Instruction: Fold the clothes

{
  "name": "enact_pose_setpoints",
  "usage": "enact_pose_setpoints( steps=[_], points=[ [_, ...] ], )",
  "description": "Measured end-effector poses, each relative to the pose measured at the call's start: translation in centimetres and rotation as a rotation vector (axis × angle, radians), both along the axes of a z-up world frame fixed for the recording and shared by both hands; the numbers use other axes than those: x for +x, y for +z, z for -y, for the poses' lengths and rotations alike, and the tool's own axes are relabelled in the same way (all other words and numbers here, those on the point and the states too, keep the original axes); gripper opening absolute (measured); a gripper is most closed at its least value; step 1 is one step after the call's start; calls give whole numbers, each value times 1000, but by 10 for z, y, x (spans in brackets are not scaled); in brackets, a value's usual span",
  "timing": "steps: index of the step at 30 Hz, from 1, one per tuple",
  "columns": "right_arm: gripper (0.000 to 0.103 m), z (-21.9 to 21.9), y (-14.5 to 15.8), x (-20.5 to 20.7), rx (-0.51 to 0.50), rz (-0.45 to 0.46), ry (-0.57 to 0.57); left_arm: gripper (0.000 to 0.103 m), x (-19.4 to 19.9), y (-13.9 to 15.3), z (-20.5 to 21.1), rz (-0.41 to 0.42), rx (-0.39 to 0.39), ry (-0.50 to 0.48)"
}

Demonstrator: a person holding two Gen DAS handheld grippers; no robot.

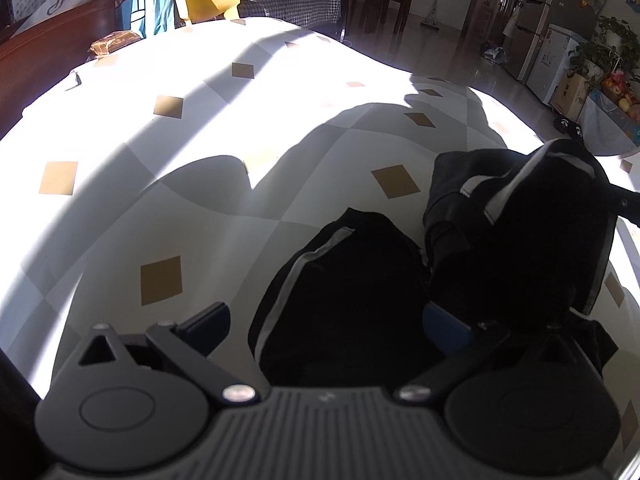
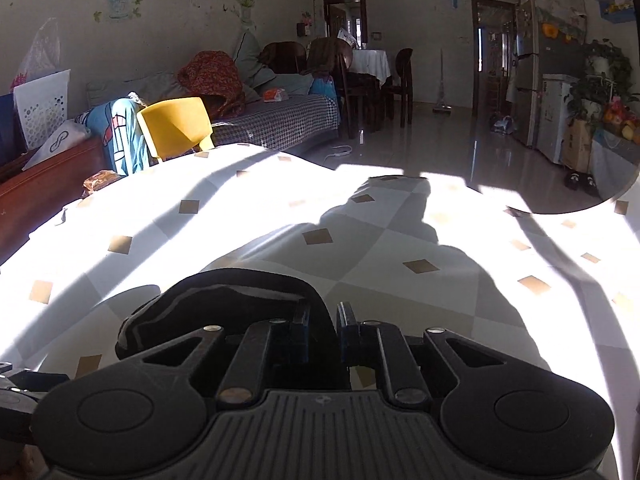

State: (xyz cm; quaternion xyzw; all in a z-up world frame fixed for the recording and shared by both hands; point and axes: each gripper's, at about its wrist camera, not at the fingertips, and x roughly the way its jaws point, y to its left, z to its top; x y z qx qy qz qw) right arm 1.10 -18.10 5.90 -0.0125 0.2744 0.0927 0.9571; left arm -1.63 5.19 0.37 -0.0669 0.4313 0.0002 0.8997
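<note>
Dark, soft, limp garment (image 1: 360,300) lies bunched on the tablecloth (image 1: 168,184) between the spread-wide left gripper (image 1: 324,320), while the right gripper (image 2: 322,332) pinches its edge; best gripped at a striped hem.

My fingers (image 1: 210,326) are black with blue pads. Garment (image 1: 360,300) black, grey-white stripe trim. Tablecloth (image 1: 160,184) white-grey check with tan diamonds. Chair (image 2: 176,122) yellow. Sofa cover (image 2: 280,126) houndstooth black-white.

We see our matte black plastic left gripper (image 1: 326,330) and right gripper (image 2: 323,330): each has 2 blue-padded fingers (image 1: 446,330), silver screws, ribbed grey base, round side discs.
</note>
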Motion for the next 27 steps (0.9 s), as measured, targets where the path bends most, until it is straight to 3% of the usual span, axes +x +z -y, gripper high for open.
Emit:
enact_pose_setpoints(
  steps=[12, 17, 23, 27],
  points=[
    [13, 45, -5, 8, 5, -85, -280, 103, -3, -9, 23, -2, 48, -102],
    [42, 46, 0, -3, -2, -70, -223, 103, -2, -17, 28, -25, 63, -117],
    [50, 39, 2, -16, -12, -60, -114, 103, -1, -21, 26, -37, 74, -99],
    [52, 37, 8, -26, -14, -3, -65, 103, -3, -19, 25, -30, 74, -91]
  ],
)
